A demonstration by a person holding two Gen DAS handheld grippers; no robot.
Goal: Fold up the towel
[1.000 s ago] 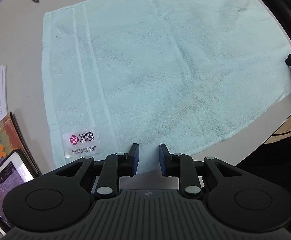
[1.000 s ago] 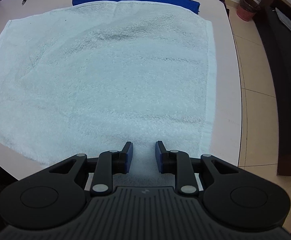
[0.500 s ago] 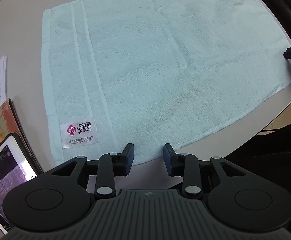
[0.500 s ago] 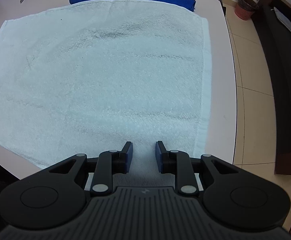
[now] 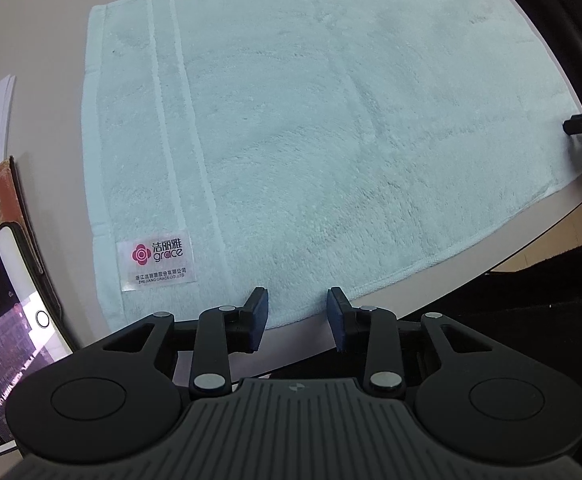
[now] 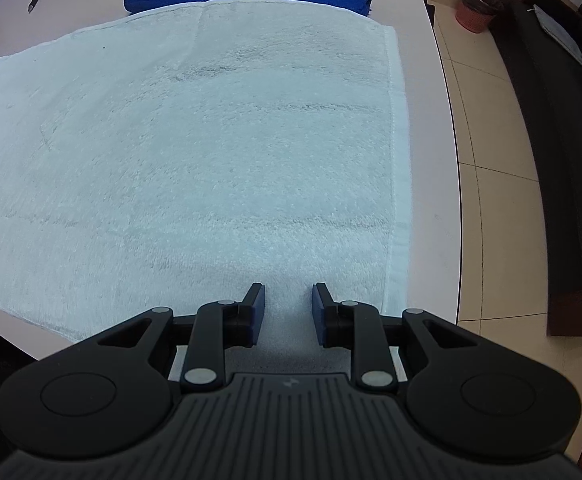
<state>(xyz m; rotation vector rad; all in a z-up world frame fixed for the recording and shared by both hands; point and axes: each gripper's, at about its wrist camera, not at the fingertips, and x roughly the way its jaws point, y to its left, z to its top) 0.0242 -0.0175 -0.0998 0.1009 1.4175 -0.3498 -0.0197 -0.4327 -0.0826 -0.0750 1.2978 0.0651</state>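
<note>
Pale towel spread flat, one layer, on the table, near hem at 6 o'clock. Left gripper spread over that hem beside the label; right gripper spread over the corner at 3 o'clock. Probably reaching for grasps: lower, pinch both points evenly, carry toward 12 o'clock.

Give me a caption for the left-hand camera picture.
Left gripper, open, poised at the near edge of a flat pale towel.
</note>
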